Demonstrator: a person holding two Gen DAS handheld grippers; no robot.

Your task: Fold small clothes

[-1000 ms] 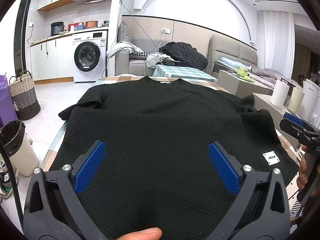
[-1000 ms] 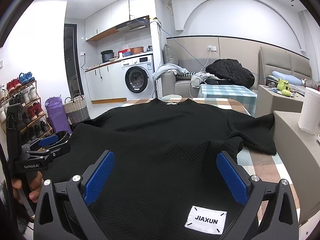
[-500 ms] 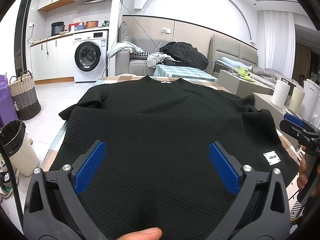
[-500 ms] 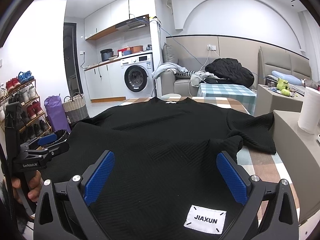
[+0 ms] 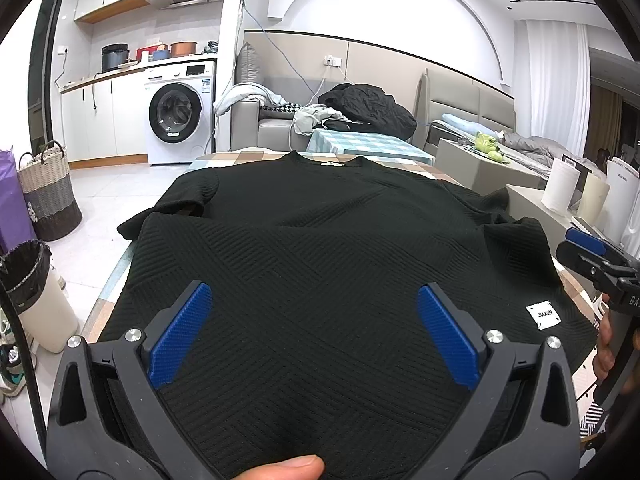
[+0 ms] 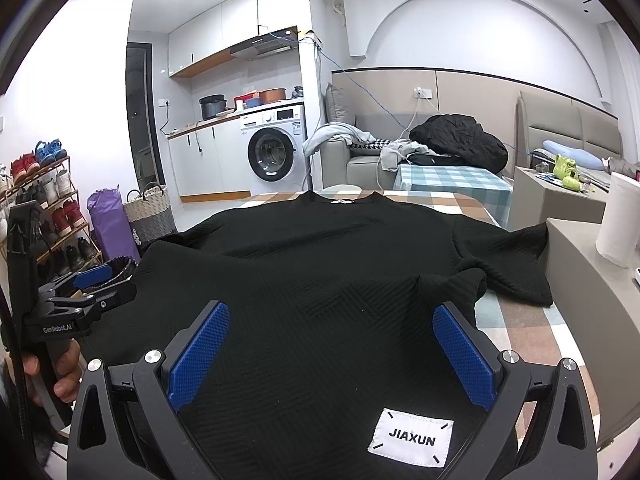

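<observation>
A black textured short-sleeve shirt (image 5: pixel 320 248) lies flat on a checked table, collar far, hem near; it also shows in the right wrist view (image 6: pixel 320 280). A white JIAXUN label (image 6: pixel 412 436) sits near its hem on the right. My left gripper (image 5: pixel 312 320) is open above the hem's left part. My right gripper (image 6: pixel 332 344) is open above the hem's right part. Each gripper shows at the edge of the other's view. The right sleeve (image 6: pixel 504 256) is spread out with a small fold beside it.
A bin (image 5: pixel 32 292) with a black bag stands left of the table. A grey cabinet (image 6: pixel 588 280) with paper rolls (image 6: pixel 618 224) stands on the right. A woven basket (image 5: pixel 48 196), washing machine (image 5: pixel 176 116) and sofa are farther back.
</observation>
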